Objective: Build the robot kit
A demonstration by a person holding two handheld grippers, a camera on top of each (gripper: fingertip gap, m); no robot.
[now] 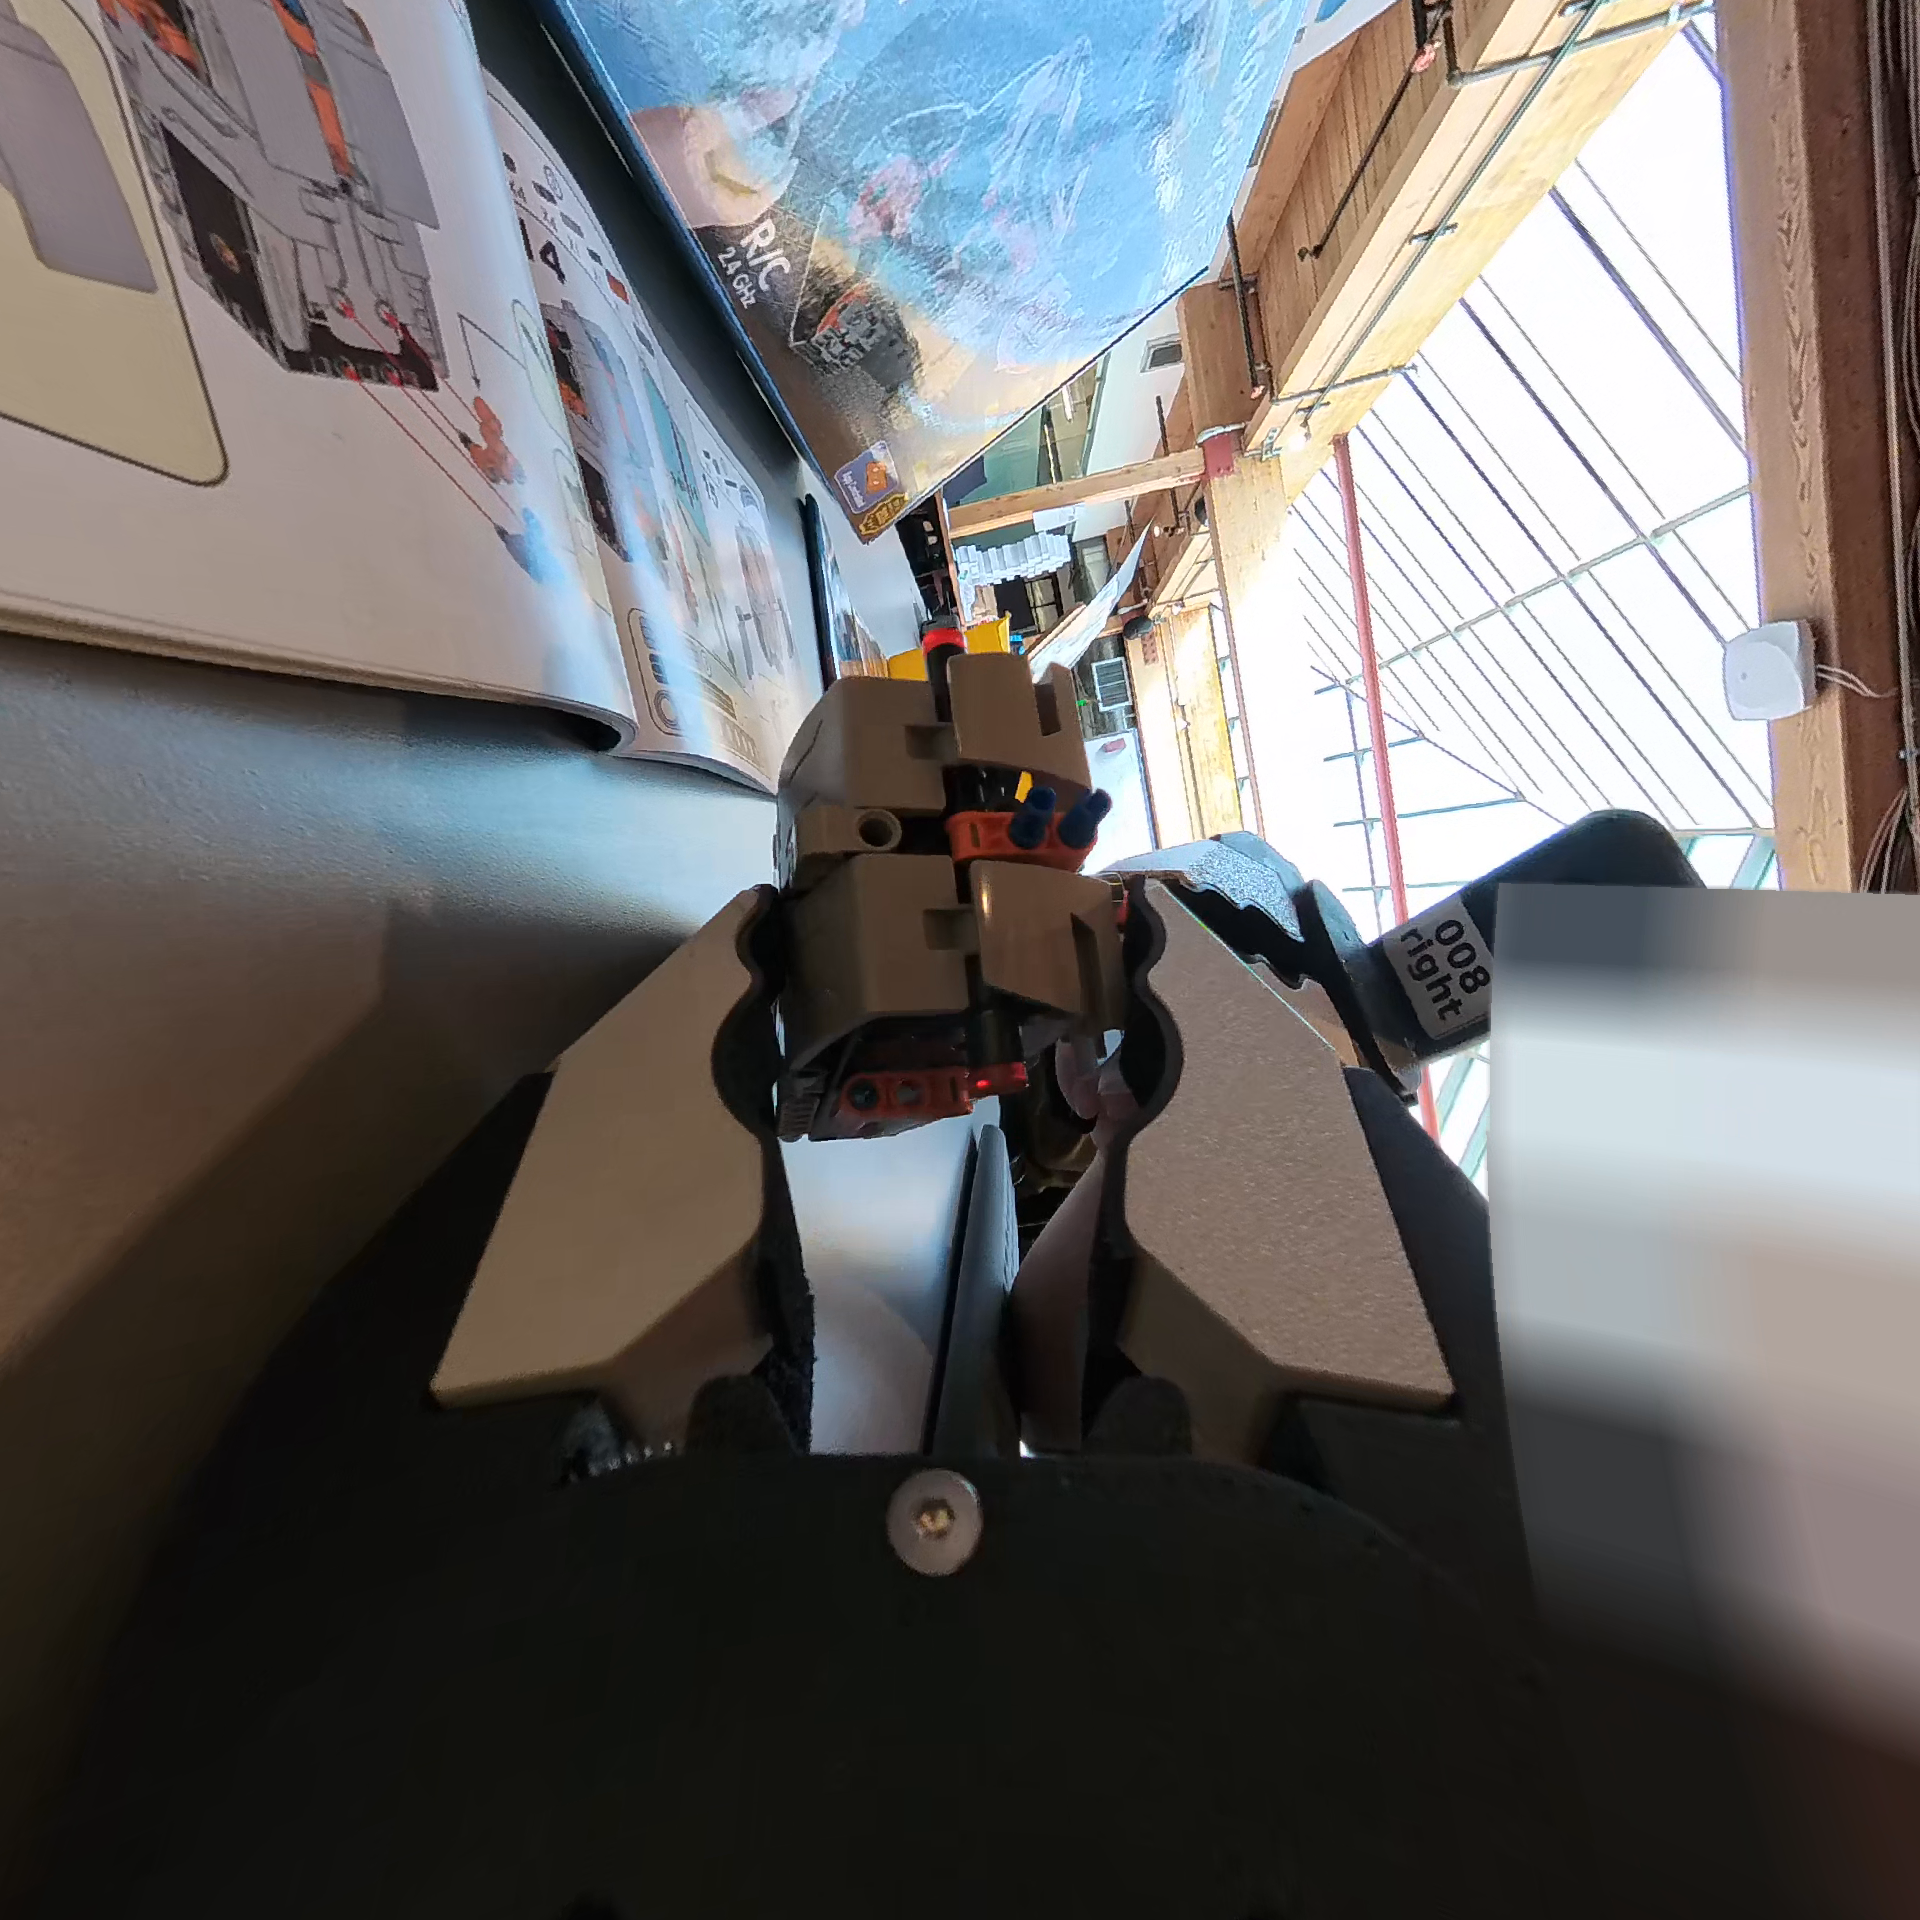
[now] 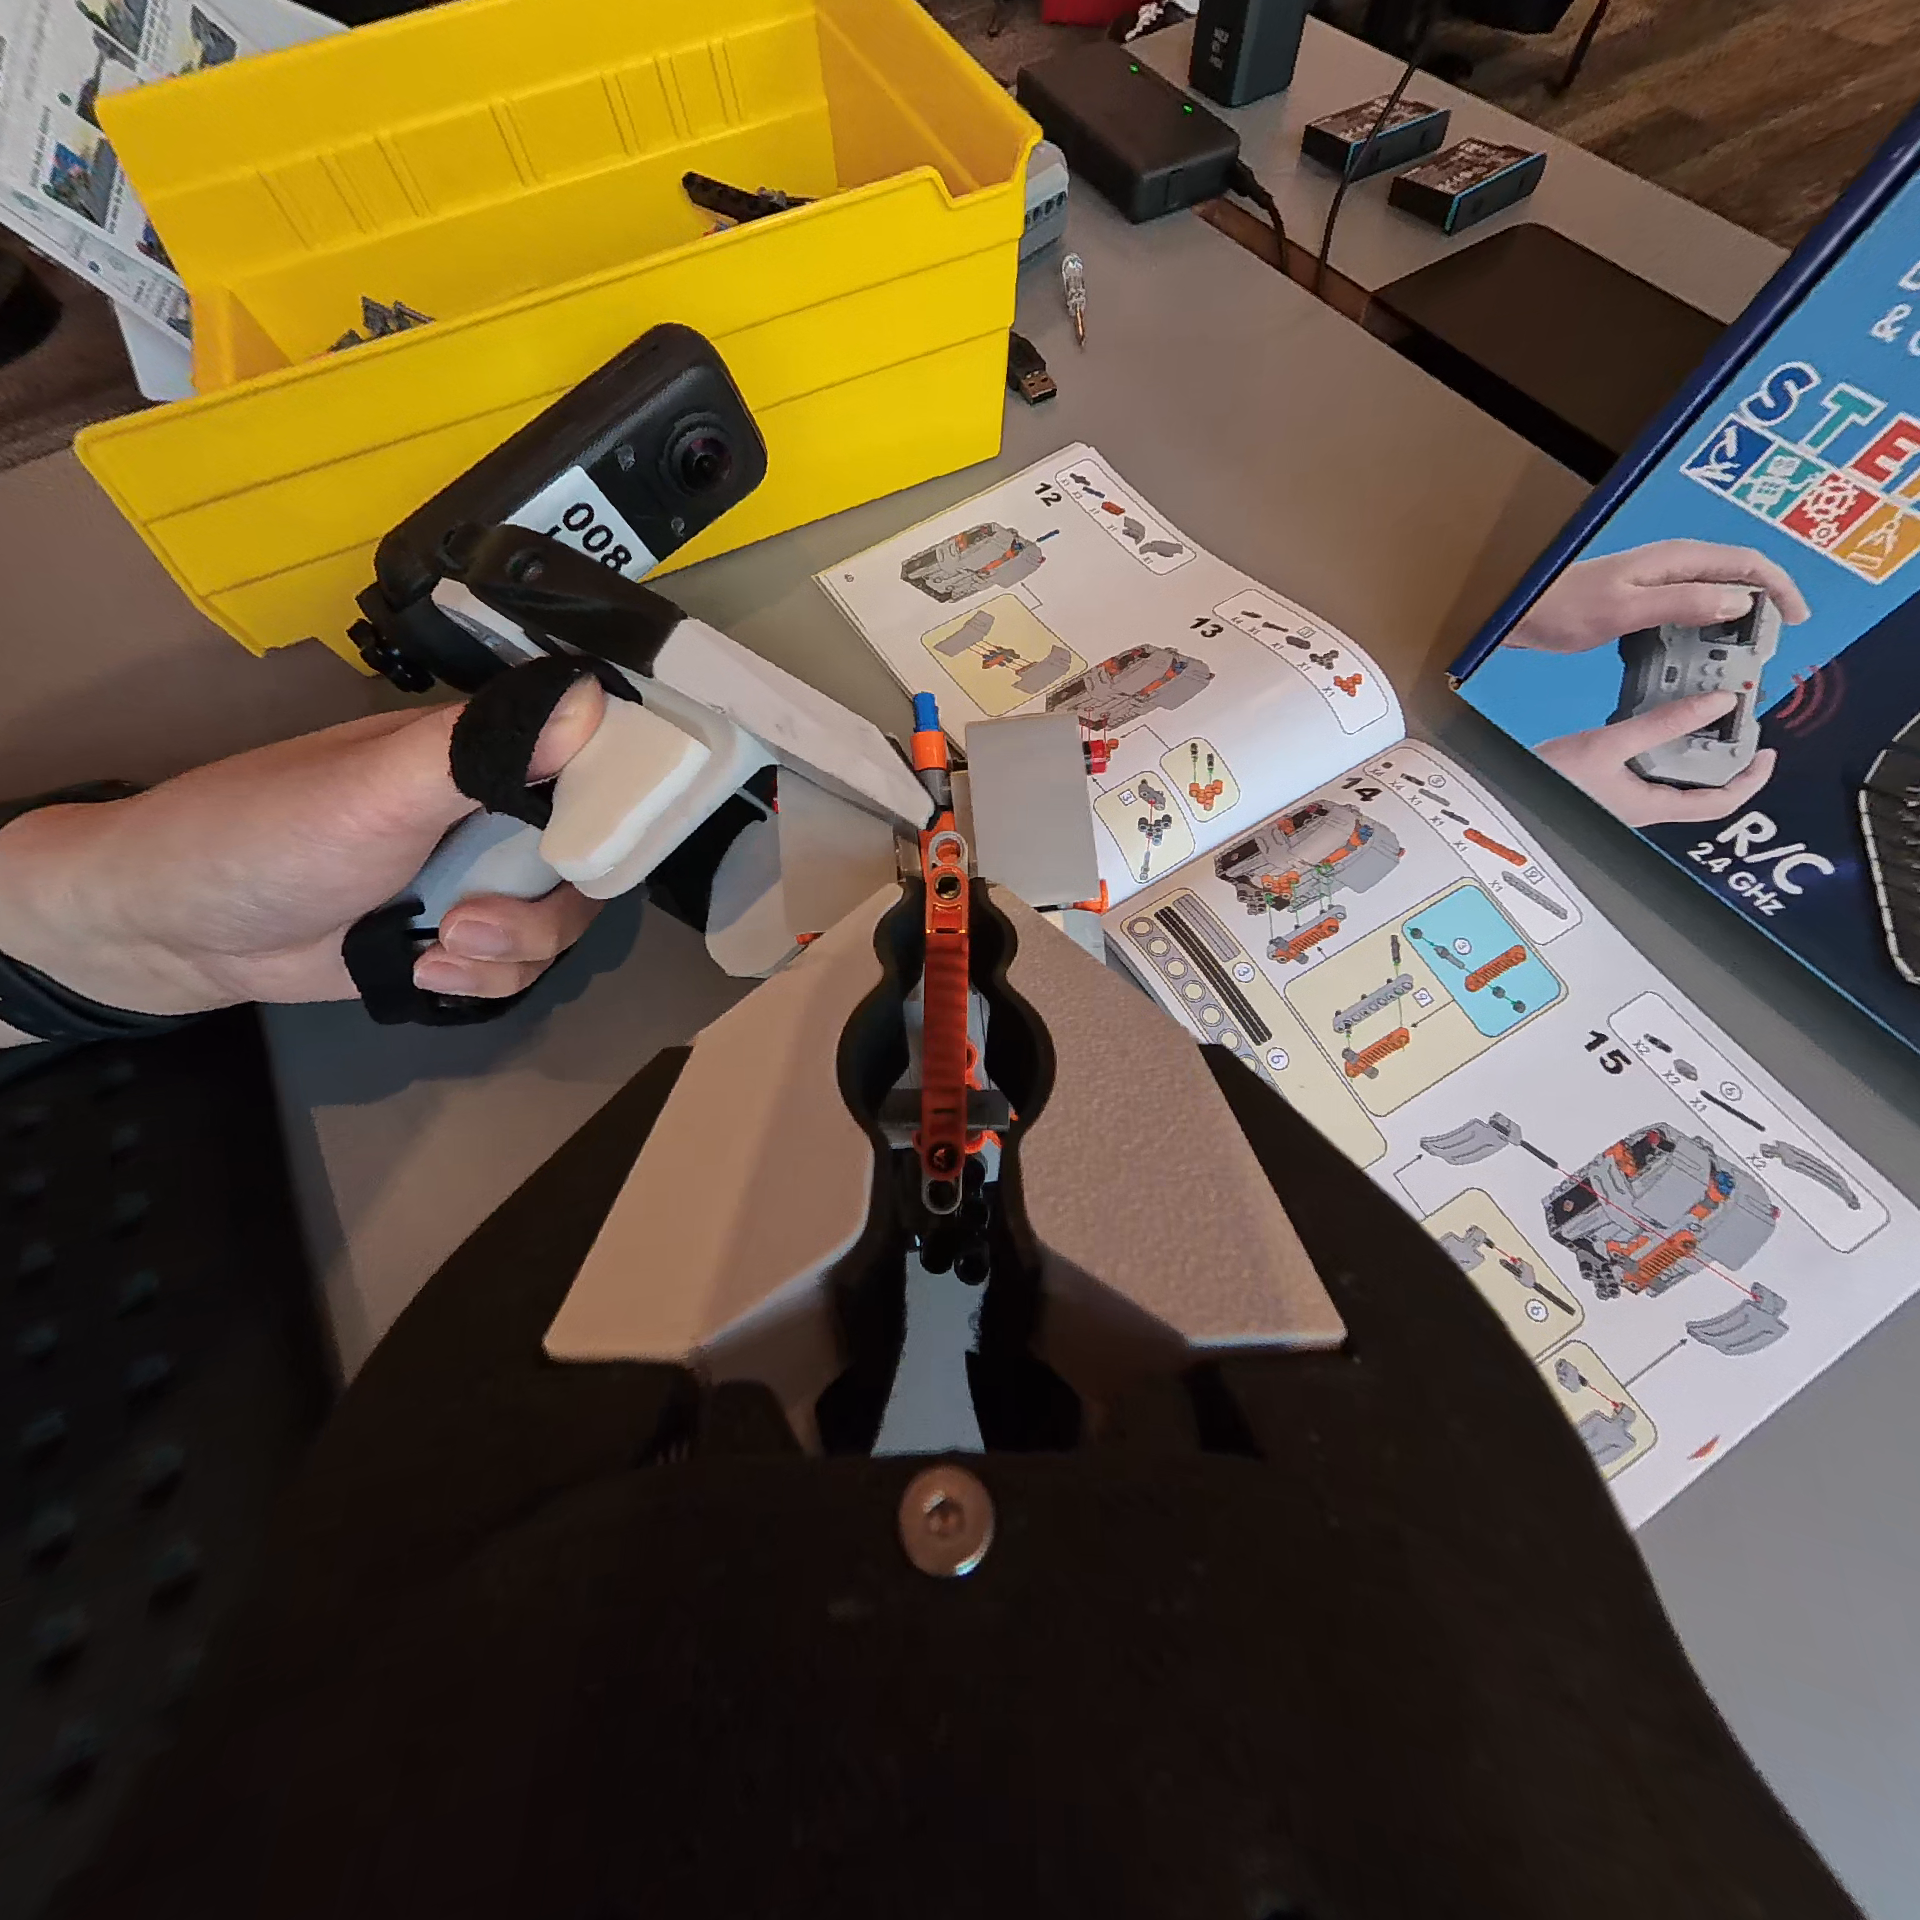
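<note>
A grey brick-built model (image 1: 935, 914) with orange beams and blue pins is held above the table between both grippers. My left gripper (image 1: 945, 987) is shut on the model's grey body, one finger on each side. My right gripper (image 2: 948, 935) is shut on the model's orange beam (image 2: 943, 1018), which runs along the gap between its fingers. In the right wrist view the left gripper (image 2: 831, 790), held by a hand (image 2: 208, 852), grips the model from the left, and a grey panel of the model (image 2: 1029, 810) shows beyond it. The right gripper's finger (image 1: 1236, 883) shows in the left wrist view beside the model.
An open instruction booklet (image 2: 1455, 987) lies on the grey table (image 2: 1195, 395) under the model. A yellow bin (image 2: 582, 312) with several loose parts stands behind to the left. A blue product box (image 2: 1766, 623) stands at the right. A black charger (image 2: 1132, 135) and batteries sit at the back. Left and right tips are no more than a few centimetres apart.
</note>
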